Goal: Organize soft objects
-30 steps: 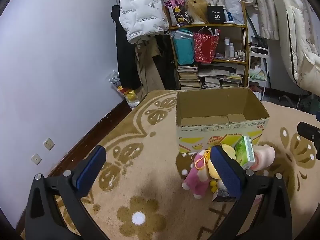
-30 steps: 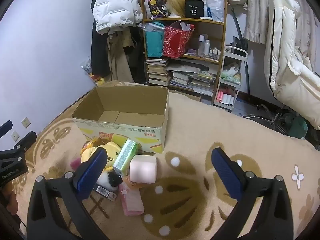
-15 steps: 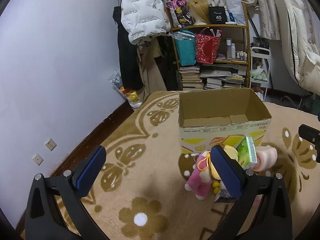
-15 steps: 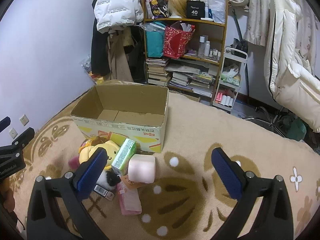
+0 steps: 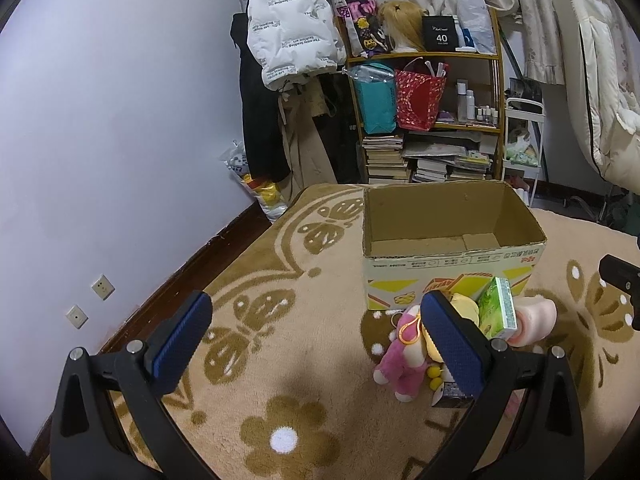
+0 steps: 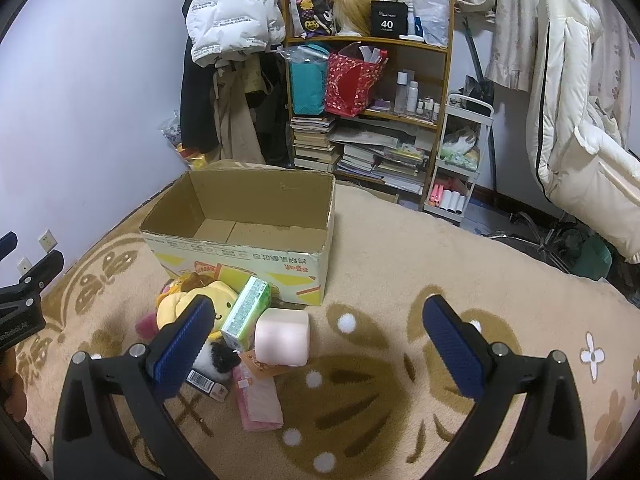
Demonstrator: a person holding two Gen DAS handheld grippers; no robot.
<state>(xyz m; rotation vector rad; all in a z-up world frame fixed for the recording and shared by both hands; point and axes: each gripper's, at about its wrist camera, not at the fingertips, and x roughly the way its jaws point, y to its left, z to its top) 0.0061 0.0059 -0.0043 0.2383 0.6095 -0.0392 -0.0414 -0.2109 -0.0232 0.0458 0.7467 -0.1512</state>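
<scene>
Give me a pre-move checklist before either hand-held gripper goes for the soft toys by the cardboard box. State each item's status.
1. Left hand-held gripper open and holding nothing: ok.
2. Right hand-held gripper open and holding nothing: ok.
3. Cardboard box open at the top, with nothing seen inside: ok.
4. Yellow plush free to lift: not ok; the green pack leans on it.
5. Pink plush reachable on the carpet: ok from the left wrist view, though the gripper finger hides part of it.
6. Every item in the pile is soft: cannot tell; the pink roll and the flat pink packet look soft, the barcoded item is partly hidden.
</scene>
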